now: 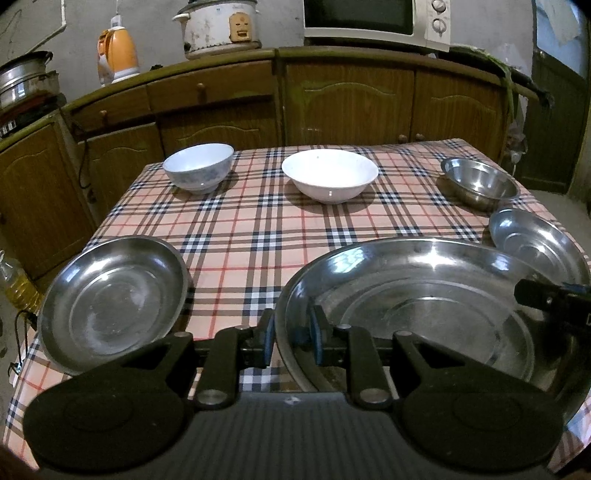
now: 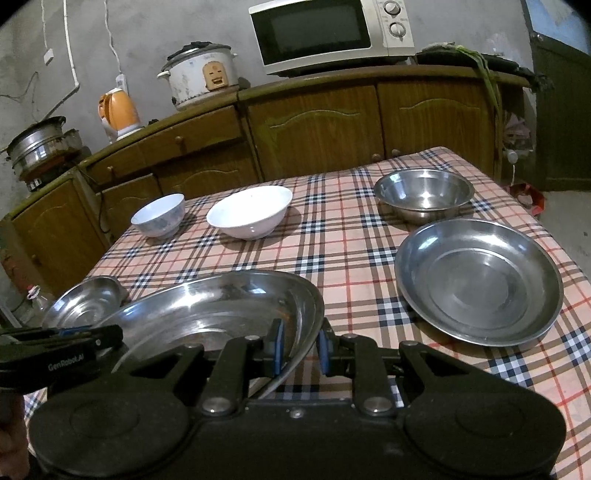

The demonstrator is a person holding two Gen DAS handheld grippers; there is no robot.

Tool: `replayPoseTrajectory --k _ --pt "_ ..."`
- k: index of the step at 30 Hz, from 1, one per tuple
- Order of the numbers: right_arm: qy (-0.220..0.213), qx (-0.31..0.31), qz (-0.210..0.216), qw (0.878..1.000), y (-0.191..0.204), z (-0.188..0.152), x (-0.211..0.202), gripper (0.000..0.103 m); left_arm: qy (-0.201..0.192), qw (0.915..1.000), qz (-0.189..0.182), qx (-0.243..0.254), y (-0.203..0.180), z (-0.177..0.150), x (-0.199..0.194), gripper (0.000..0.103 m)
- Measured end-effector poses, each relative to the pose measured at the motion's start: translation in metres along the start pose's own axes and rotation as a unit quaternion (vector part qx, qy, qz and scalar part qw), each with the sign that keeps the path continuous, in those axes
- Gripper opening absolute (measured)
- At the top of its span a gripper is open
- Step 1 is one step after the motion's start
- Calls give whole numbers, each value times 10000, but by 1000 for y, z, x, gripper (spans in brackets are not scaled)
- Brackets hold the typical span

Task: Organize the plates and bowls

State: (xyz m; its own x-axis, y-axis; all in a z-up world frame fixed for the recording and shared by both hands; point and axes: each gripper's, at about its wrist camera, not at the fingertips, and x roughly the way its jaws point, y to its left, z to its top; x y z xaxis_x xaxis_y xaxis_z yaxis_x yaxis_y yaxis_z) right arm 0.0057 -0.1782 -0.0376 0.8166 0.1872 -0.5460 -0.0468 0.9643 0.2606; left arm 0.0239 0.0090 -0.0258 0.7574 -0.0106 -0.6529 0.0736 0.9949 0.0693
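Observation:
A large steel plate sits near the table's front edge; it also shows in the right wrist view. My left gripper straddles its left rim, pads close on it. My right gripper straddles its right rim the same way. A smaller steel plate lies to the left. Another steel plate lies to the right. At the back stand a small patterned bowl, a white bowl and a steel bowl.
The table has a plaid cloth. Wooden cabinets stand behind it with a rice cooker, an orange kettle and a microwave on top. A bottle stands off the left edge.

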Motion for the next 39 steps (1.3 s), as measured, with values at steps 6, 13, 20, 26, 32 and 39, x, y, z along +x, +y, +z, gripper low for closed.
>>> replayPoseTrajectory --k 6,13,20,26,32,39 --pt "24 -10 -34 10000 -1 0 8 25 23 10000 25 64 -2 1 9 22" --pt "83 -26 -97 9999 -6 1 23 25 61 9998 43 157 -5 4 23 22" --pt "121 -28 -125 9998 -10 4 39 25 101 9998 59 188 -7 7 39 22" --pt "135 -63 -109 9998 -12 10 57 25 114 9996 117 214 -7 12 53 23" --pt "167 -99 -140 9997 -13 15 76 25 160 9996 154 198 -7 17 68 23" --pt "172 -129 -176 9996 -17 19 93 25 247 9995 158 125 -9 23 87 23"
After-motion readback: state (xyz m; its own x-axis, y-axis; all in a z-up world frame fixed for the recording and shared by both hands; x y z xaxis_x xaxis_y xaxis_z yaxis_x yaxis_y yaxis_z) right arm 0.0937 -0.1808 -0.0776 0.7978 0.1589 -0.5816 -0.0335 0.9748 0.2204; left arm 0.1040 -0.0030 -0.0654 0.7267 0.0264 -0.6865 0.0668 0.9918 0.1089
